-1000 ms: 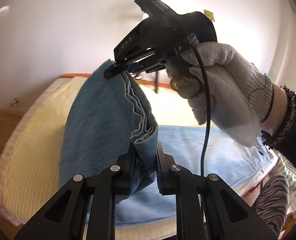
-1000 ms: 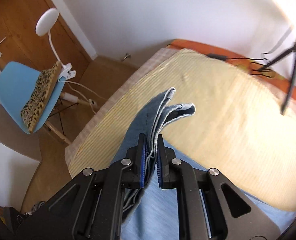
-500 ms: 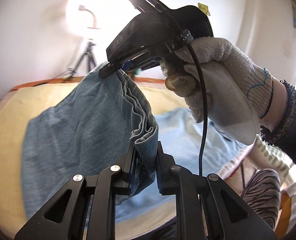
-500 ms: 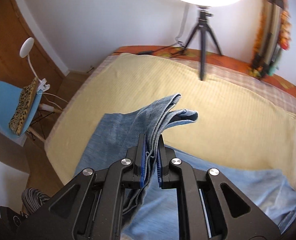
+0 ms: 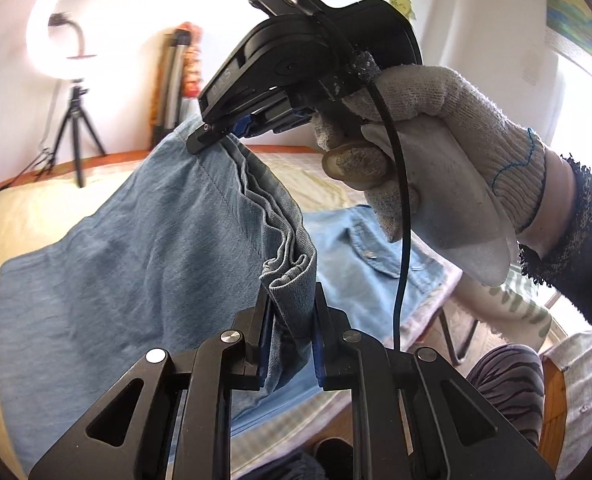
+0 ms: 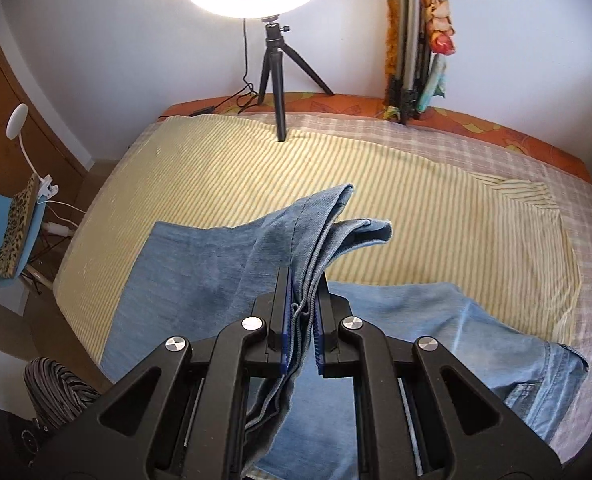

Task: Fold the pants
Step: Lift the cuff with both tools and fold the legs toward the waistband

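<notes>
Light blue denim pants (image 5: 135, 264) lie partly on a yellow striped bed sheet (image 6: 223, 168). My left gripper (image 5: 289, 308) is shut on the bunched hem ends of the legs. My right gripper (image 6: 300, 300) is shut on the same stacked hems; it also shows in the left wrist view (image 5: 215, 130), held by a gloved hand (image 5: 448, 152) above and beyond the left one. The hems are lifted above the bed. The waist part with a pocket (image 6: 536, 364) lies flat on the bed at the right.
A ring light on a black tripod (image 6: 273, 64) stands at the far side of the bed. A folded tripod with coloured cloth (image 6: 420, 40) leans on the wall. A blue chair with a leopard cushion (image 6: 11, 232) is at the left. A plaid blanket (image 6: 588, 264) covers the bed's right side.
Both grippers have swung round with the hems still held, so the view turned from the bed's left corner toward the ring light and the waist end. More of the pants now lies spread on the bed.
</notes>
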`<state>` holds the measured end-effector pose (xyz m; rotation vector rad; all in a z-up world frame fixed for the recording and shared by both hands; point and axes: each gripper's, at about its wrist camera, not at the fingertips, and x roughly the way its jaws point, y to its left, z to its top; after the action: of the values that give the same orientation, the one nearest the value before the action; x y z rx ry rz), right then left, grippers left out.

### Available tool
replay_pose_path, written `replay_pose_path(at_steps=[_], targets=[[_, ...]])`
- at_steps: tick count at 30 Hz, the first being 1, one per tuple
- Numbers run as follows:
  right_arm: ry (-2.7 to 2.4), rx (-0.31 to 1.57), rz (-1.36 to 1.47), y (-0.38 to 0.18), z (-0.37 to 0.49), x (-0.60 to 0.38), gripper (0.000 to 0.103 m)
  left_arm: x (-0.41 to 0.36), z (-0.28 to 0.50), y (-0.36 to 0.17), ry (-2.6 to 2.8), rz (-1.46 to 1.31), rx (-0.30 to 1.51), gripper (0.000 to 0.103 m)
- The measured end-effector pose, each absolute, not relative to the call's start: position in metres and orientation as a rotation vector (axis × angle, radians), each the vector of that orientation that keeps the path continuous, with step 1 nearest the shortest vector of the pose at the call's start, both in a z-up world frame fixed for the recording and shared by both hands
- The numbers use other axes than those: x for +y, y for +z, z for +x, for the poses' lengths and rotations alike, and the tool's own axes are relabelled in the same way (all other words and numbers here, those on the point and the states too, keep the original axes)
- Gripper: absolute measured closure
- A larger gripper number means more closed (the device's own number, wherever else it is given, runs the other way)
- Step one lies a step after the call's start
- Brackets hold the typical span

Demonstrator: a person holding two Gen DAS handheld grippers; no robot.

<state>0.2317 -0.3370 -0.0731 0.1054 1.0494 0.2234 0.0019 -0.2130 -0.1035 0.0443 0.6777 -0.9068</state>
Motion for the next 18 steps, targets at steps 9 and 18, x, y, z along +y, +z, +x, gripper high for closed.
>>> replay_pose_path(at_steps=[9,18], targets=[[0.142,1.044,0.11,-0.07,0.206,-0.41,0.093,-0.272,-0.008,-0.101,-1.027,0.073,0.677,0.088],[0.046,1.054,0.136,-0.077,0.18,-0.484,0.093,-0.332,-0.017,-0.106,-1.146,0.092,0.698,0.088]])
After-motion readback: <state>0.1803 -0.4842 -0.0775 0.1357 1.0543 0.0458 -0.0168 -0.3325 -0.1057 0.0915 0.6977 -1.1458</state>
